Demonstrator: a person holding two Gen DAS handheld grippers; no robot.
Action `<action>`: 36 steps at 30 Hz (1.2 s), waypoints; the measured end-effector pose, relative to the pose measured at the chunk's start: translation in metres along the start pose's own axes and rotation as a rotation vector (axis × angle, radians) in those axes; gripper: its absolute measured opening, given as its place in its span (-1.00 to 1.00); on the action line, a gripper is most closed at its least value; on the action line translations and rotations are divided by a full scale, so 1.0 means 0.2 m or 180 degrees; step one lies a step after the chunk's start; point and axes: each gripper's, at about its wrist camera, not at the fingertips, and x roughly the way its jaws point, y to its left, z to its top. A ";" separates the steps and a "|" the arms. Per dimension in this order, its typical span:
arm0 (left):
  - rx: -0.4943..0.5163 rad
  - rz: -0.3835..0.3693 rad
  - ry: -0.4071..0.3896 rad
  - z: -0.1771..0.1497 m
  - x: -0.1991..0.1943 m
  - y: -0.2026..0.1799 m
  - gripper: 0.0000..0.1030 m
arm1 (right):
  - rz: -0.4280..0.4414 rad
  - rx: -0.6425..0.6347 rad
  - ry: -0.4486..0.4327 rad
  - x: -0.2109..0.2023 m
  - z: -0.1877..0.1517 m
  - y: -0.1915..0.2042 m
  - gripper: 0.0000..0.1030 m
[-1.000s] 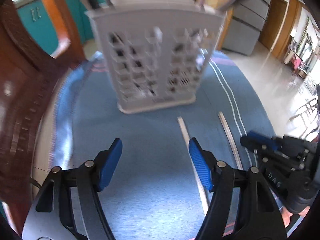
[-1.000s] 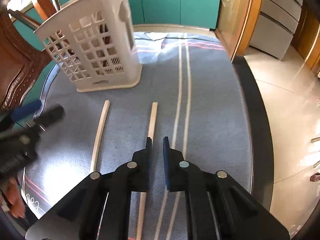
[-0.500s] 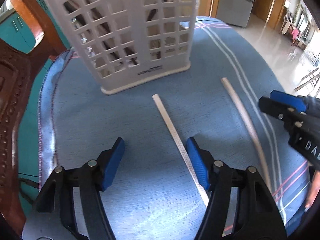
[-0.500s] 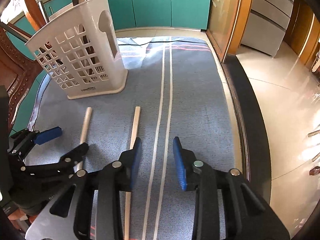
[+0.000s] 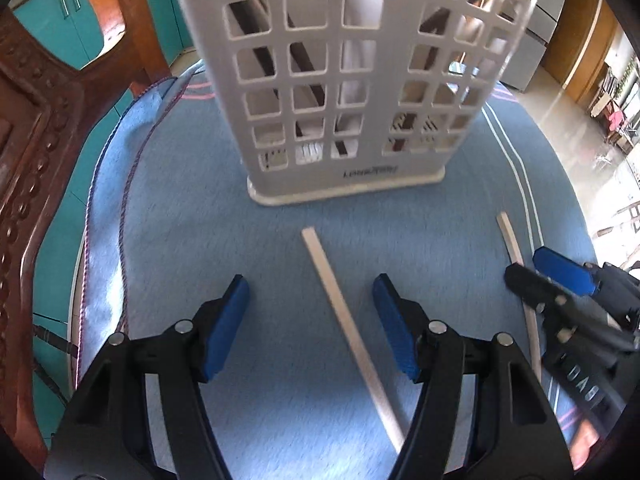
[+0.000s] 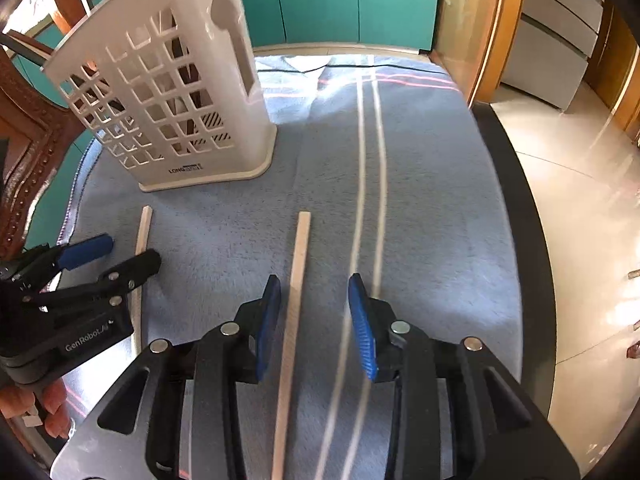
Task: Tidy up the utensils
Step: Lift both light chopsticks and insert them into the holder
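Two pale wooden chopsticks lie on the blue cloth in front of a white lattice utensil basket (image 5: 352, 80) (image 6: 176, 112) that holds several utensils. The left chopstick (image 5: 344, 320) (image 6: 141, 240) lies between the jaws of my open left gripper (image 5: 310, 300) (image 6: 120, 252). The right chopstick (image 6: 296, 280) (image 5: 514, 248) lies between the jaws of my open right gripper (image 6: 314, 304) (image 5: 544, 268). Neither gripper holds anything.
A blue cloth (image 6: 420, 220) with white stripes covers the table. A carved wooden chair (image 5: 36, 152) stands at the left. The table's dark edge (image 6: 516, 184) and the tiled floor are at the right. Teal cabinets stand behind.
My right gripper has opened from shut and now straddles the right chopstick. My left gripper has moved closer to the basket and over the left chopstick, still open.
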 end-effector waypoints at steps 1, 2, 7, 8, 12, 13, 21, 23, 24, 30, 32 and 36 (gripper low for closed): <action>0.0001 -0.0008 -0.0009 0.01 0.00 -0.01 0.09 | -0.0038 -0.0034 -0.0008 0.01 0.01 0.02 -0.29; 0.0010 -0.0013 -0.0008 0.03 0.01 -0.02 0.03 | -0.0051 -0.0050 -0.0017 0.02 0.02 0.02 -0.29; 0.0031 -0.0022 -0.0023 0.09 0.04 -0.06 -0.32 | -0.0143 -0.0161 -0.0100 0.05 0.04 0.05 -0.28; 0.0051 -0.0027 -0.0036 0.10 0.04 -0.07 -0.46 | -0.0147 -0.0173 -0.0098 0.05 0.05 0.06 -0.28; 0.0109 -0.0011 -0.0064 0.13 0.03 -0.15 -0.79 | -0.0004 -0.0165 -0.0077 0.05 0.05 0.05 -0.83; 0.0102 -0.0020 -0.0065 0.13 0.03 -0.15 -0.83 | 0.0045 -0.0139 -0.0083 0.04 0.05 0.05 -0.84; 0.0168 0.0028 -0.0543 0.09 -0.22 -0.19 -0.86 | 0.0367 -0.0067 -0.0423 -0.18 0.03 0.01 -0.87; 0.0231 0.0040 -0.0786 0.07 -0.36 -0.20 -0.86 | 0.0473 -0.0098 -0.0604 -0.30 0.03 0.00 -0.87; 0.0262 0.0030 -0.0909 0.06 -0.45 -0.20 -0.86 | 0.0542 -0.0118 -0.0703 -0.37 0.02 -0.01 -0.87; 0.0323 -0.0243 -0.1465 0.01 -0.85 -0.21 -0.86 | 0.0971 -0.0228 -0.1179 -0.74 0.01 -0.04 -0.87; 0.0319 -0.0331 -0.1647 0.01 -0.99 -0.16 -0.86 | 0.1089 -0.0193 -0.1321 -0.84 0.02 -0.07 -0.87; 0.0260 -0.0371 -0.2038 0.07 -1.25 -0.06 -0.86 | 0.1179 -0.0146 -0.1601 -1.04 0.06 -0.09 -0.87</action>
